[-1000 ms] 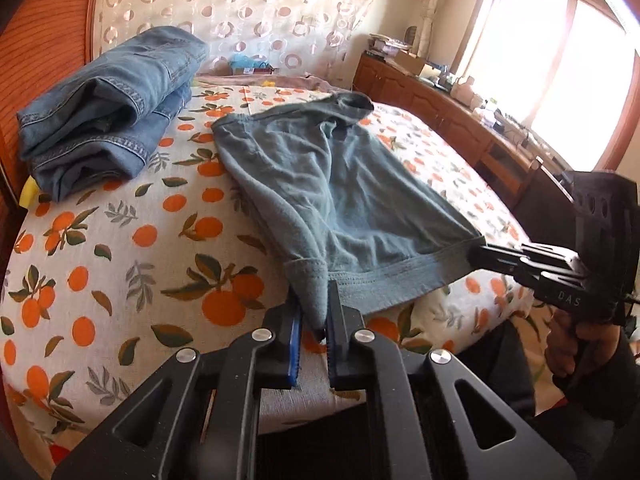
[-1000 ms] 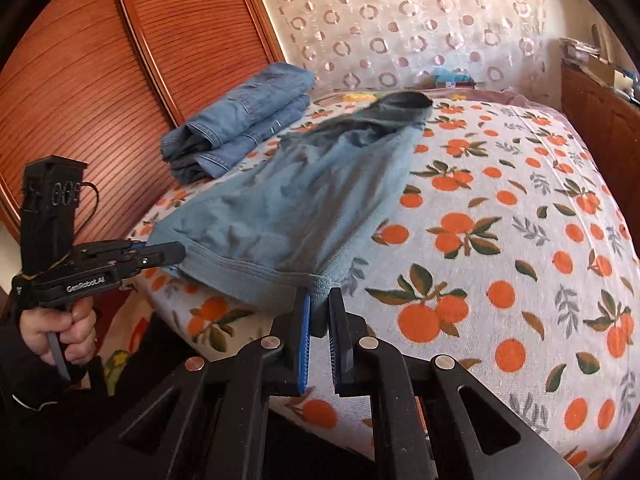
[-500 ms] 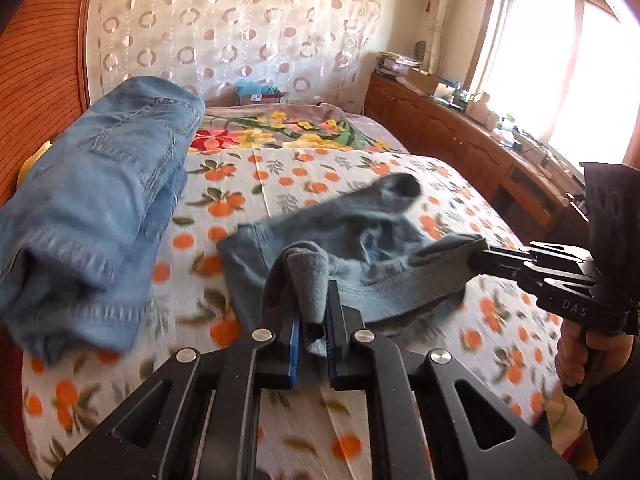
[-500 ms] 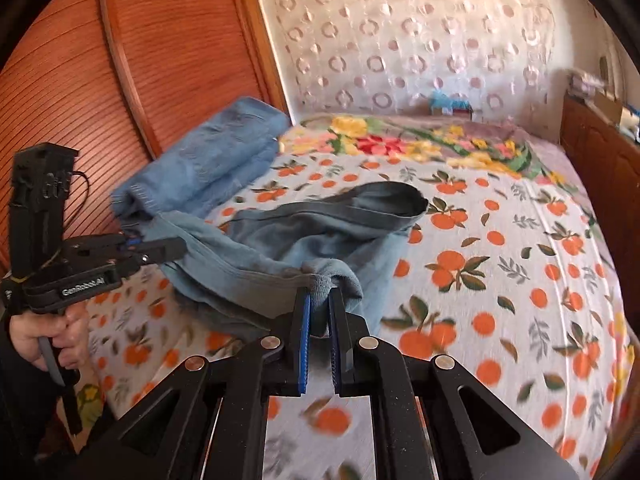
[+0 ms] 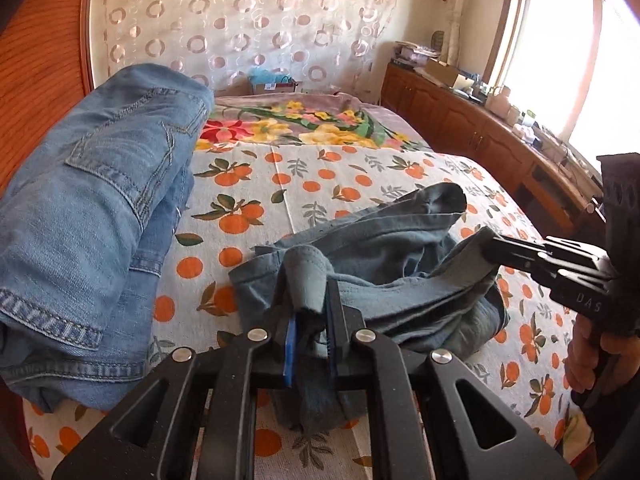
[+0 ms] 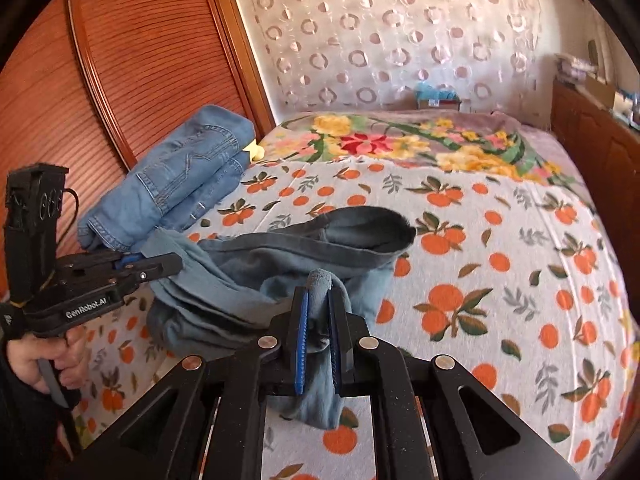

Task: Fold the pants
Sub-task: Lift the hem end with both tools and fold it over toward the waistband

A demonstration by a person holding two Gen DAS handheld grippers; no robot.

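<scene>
both grippers have carried the hem end of the grey-blue pants up the bed since the earlier frame, so the garment that lay flat and long now sits doubled and rumpled in the middle of the orange-print bedspread.

left gripper: jaws narrow, clamped on a bunched corner of the hem; cloth hangs out below the pads. right gripper: same, narrow, clamped on the other hem corner. in the right wrist view the left gripper shows at the left edge, with a hand on its handle.

pants location: waistband end stands open as a dark loop just beyond the held hem. folded jeans lie to the left against the wooden headboard panel, near but apart from the pants.

judgement on the step: fold in half, hem to waistband, roughly mid-way.
- keep both corners level and apart, so the held edge stays taut.
- carry the hem on over the waistband loop; lay it edge on edge, 2 corners matched.
- lower before releasing; dropping from height would leave the slack wrinkled underneath.
- risk: the lower layer is already bunched and may need smoothing.
</scene>
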